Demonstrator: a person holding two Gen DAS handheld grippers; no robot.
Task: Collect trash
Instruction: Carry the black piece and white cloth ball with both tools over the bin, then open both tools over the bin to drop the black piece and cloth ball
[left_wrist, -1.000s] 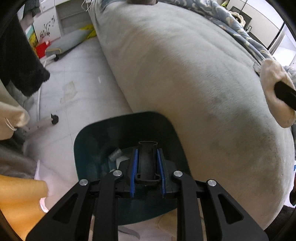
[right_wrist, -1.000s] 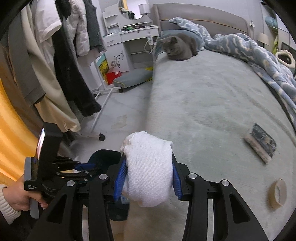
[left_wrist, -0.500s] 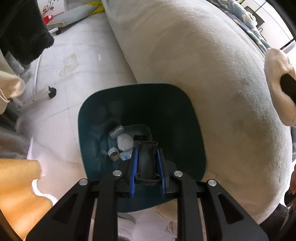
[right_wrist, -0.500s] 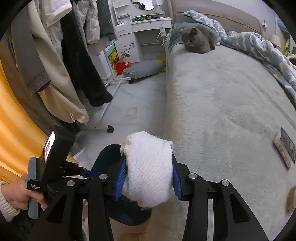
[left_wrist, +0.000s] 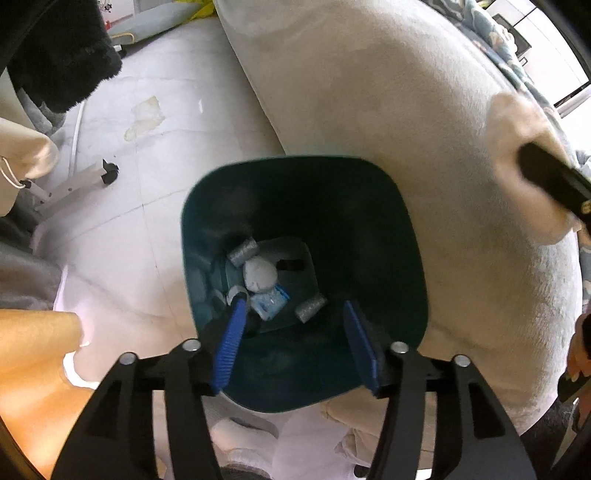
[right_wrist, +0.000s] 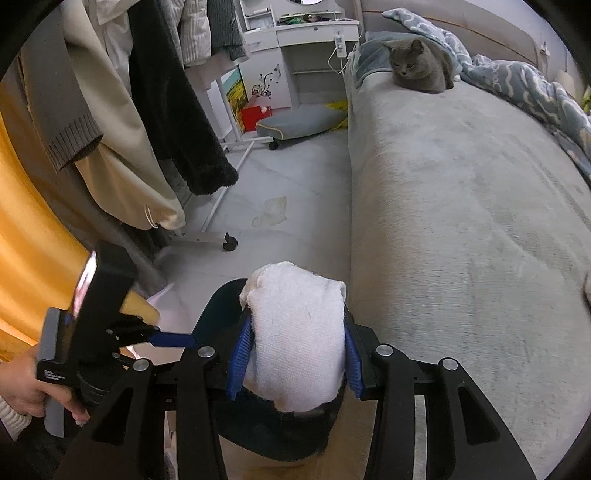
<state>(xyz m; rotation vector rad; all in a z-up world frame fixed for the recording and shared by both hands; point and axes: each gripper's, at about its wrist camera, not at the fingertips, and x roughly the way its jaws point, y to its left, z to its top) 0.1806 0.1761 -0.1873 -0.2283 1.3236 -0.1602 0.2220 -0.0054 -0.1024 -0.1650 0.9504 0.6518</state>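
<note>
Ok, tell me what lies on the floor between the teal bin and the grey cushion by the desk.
In the right wrist view, between the teal bin and the grey cushion lies one crumpled scrap on the pale floor; otherwise bare.

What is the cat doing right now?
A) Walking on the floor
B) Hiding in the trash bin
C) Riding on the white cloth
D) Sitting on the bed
D: the grey cat is crouched on the far end of the bed, well away from the trash bin.
</note>
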